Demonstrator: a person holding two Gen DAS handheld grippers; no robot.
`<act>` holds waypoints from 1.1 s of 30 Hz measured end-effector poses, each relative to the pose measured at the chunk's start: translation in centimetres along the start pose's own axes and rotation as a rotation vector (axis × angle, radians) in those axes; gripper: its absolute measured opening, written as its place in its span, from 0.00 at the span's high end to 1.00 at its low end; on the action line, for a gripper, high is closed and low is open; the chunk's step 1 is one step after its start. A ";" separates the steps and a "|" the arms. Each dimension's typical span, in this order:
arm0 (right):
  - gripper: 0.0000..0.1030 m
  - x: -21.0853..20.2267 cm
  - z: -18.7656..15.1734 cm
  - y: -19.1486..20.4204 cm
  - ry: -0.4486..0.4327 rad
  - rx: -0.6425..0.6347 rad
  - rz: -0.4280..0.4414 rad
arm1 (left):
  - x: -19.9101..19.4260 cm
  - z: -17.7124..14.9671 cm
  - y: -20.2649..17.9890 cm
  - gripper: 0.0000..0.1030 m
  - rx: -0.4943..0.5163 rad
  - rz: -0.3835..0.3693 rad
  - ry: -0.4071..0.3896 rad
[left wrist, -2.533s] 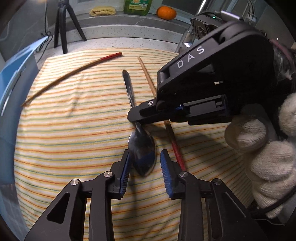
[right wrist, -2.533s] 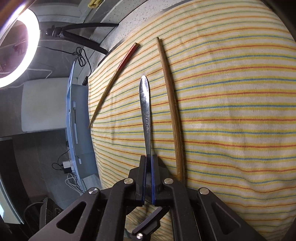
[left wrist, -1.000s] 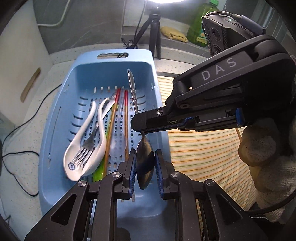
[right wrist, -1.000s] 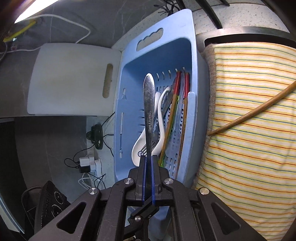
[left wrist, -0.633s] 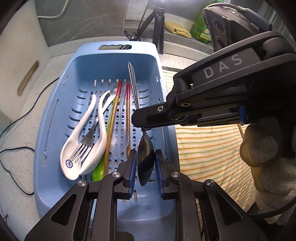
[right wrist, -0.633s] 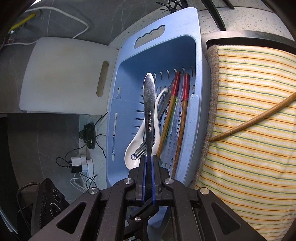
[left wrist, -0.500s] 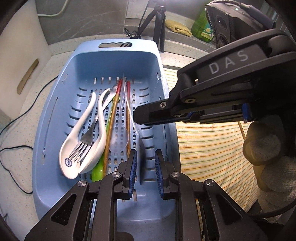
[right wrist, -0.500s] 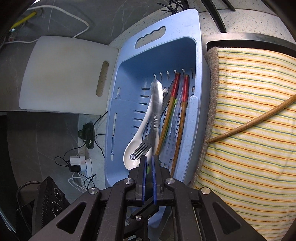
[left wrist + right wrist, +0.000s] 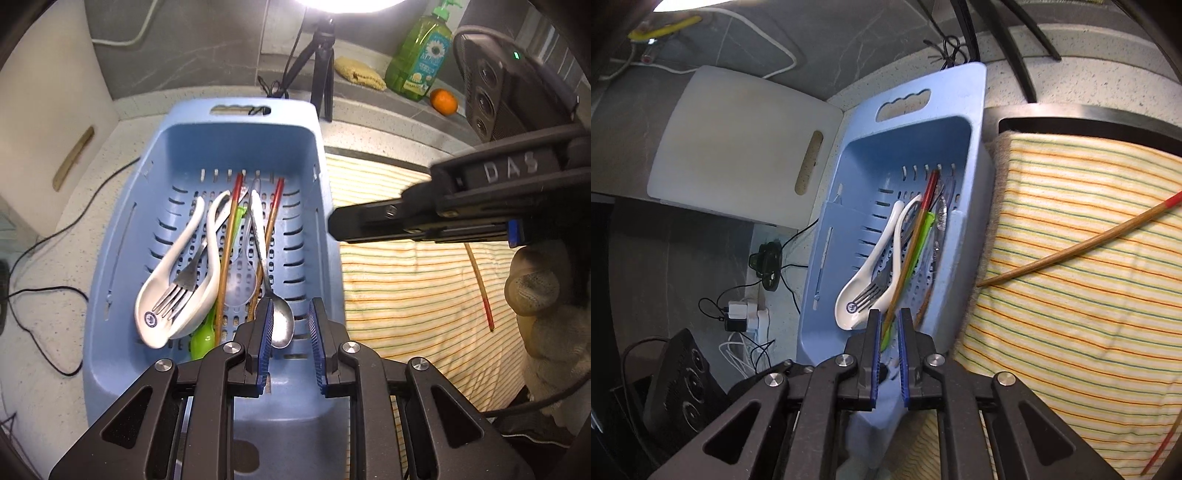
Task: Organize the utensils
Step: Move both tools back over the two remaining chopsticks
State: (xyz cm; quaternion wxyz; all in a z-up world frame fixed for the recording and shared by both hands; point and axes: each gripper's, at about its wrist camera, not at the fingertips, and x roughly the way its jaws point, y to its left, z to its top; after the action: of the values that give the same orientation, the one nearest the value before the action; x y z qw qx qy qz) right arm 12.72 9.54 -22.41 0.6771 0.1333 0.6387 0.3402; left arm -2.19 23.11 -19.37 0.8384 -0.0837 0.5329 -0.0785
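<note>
1. The speckled counter [image 9: 388,125] carries a striped cloth [image 9: 413,280] and, beside it, a blue basket [image 9: 110,280].
2. The basket holds white spoons, a fork, chopsticks and the metal spoon [image 9: 275,295] (bowl nearest the camera).
3. The left claw [image 9: 290,334] hangs over the basket, pads apart, nothing gripped.
4. The right claw [image 9: 887,349] is opening, empty; one chopstick [image 9: 1082,245] lies on the cloth.

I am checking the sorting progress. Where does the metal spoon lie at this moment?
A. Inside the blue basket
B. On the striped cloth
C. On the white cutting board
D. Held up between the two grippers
A: the metal spoon lies loose on the floor of the blue basket among the other utensils.
</note>
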 end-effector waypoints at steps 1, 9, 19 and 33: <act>0.89 -0.6 -0.3 -0.4 -0.009 -0.013 -0.006 | -0.3 0.0 -0.2 0.82 0.001 0.000 -0.007; 0.71 -6.6 -2.5 -4.1 -0.101 -0.118 -0.065 | -1.9 -0.5 -3.5 0.80 0.035 0.000 -0.038; 0.60 -13.5 -3.9 -10.9 -0.146 -0.200 -0.210 | -1.3 -1.0 -7.4 0.72 0.053 -0.018 -0.039; 0.60 -11.2 -8.2 -16.8 0.187 -0.194 -0.225 | -0.7 -2.0 -9.3 0.72 0.011 -0.027 -0.031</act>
State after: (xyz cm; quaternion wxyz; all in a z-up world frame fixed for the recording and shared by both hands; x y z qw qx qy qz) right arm 10.26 -11.96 -25.25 0.6583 -0.0372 0.6739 0.3333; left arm -4.67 14.13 -17.50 0.8458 -0.0873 0.5183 -0.0918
